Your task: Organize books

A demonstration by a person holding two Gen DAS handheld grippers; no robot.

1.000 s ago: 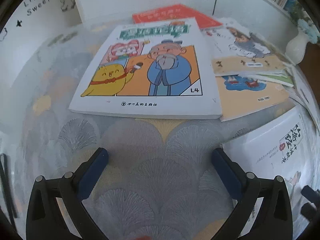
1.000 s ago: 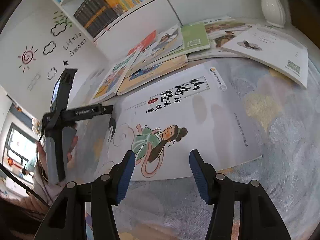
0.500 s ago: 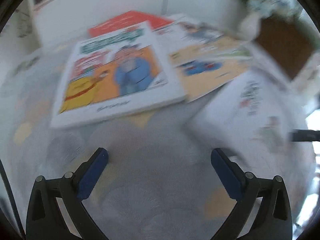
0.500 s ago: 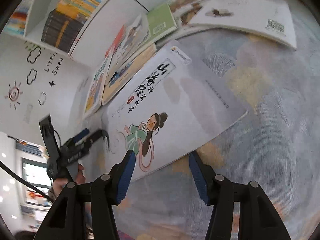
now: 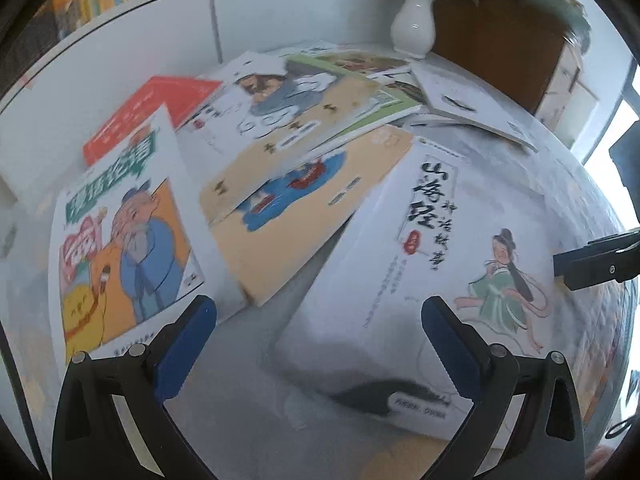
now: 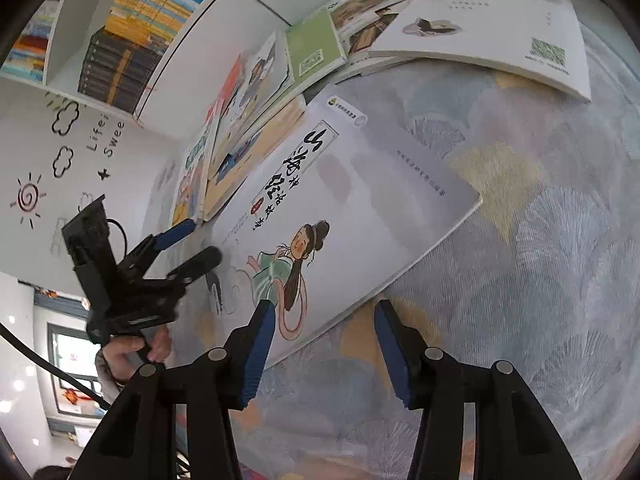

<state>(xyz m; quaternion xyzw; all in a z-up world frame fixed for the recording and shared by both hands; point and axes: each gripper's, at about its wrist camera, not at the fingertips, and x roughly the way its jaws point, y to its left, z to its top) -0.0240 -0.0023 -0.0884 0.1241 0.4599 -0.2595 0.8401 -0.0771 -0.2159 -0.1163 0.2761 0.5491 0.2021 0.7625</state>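
Both wrist views look steeply down at the table from close by; both show the white book, left view from its left, right from its near edge
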